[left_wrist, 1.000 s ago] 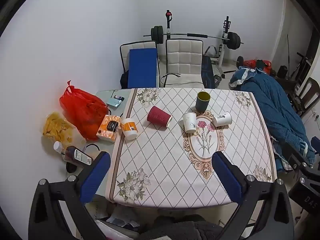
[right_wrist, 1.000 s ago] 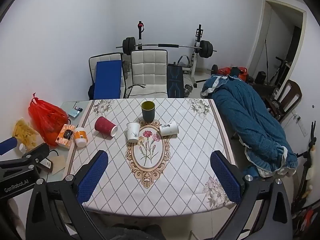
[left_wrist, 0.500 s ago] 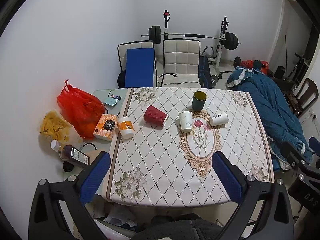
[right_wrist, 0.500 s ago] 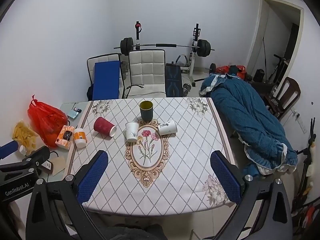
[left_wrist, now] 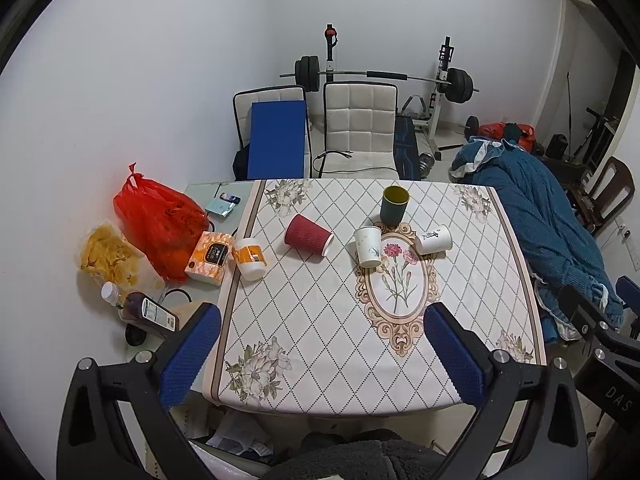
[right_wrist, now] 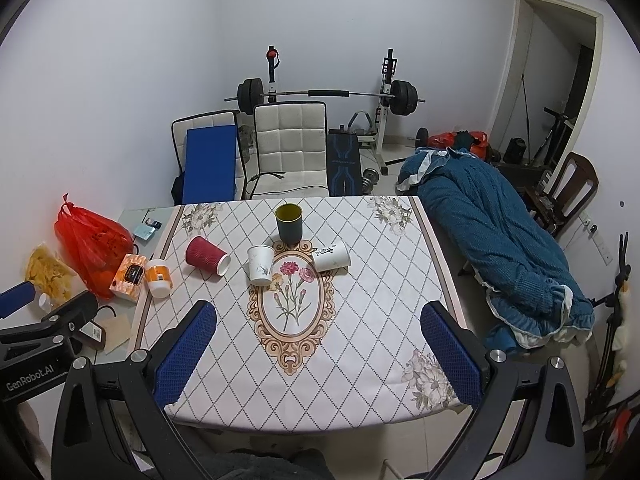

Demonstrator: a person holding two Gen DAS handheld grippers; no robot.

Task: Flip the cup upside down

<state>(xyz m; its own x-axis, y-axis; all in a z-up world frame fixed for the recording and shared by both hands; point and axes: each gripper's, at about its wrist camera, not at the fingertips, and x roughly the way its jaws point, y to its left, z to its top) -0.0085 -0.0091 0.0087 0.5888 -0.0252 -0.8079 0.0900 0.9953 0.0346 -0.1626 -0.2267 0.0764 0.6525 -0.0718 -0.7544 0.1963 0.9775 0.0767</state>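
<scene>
On the patterned table [left_wrist: 320, 320] [right_wrist: 360, 340] a dark green cup [left_wrist: 395, 205] [right_wrist: 288, 223] stands upright at the back. A white paper cup [left_wrist: 368, 246] [right_wrist: 260, 265] stands upright in front of it. A red ribbed cup [left_wrist: 308, 235] [right_wrist: 207, 257] lies on its side to the left. Another white cup [left_wrist: 434, 239] [right_wrist: 331, 256] lies on its side to the right. An orange-banded cup [left_wrist: 249, 258] [right_wrist: 158, 278] stands mouth down at the left edge. My left gripper [left_wrist: 320, 344] and right gripper [right_wrist: 318, 340] are open, empty, above the near table edge.
Left of the table lie a red plastic bag [left_wrist: 160, 220], an orange box [left_wrist: 210, 256], a bag of chips [left_wrist: 106, 254] and a bottle [left_wrist: 140, 308]. Two white chairs [left_wrist: 360, 132] and a barbell rack [left_wrist: 380, 76] stand behind. A blue blanket [right_wrist: 492, 232] lies right.
Both grippers have drawn slightly back and up from the table, so the cups look a little smaller and farther. Nothing on the table has moved.
</scene>
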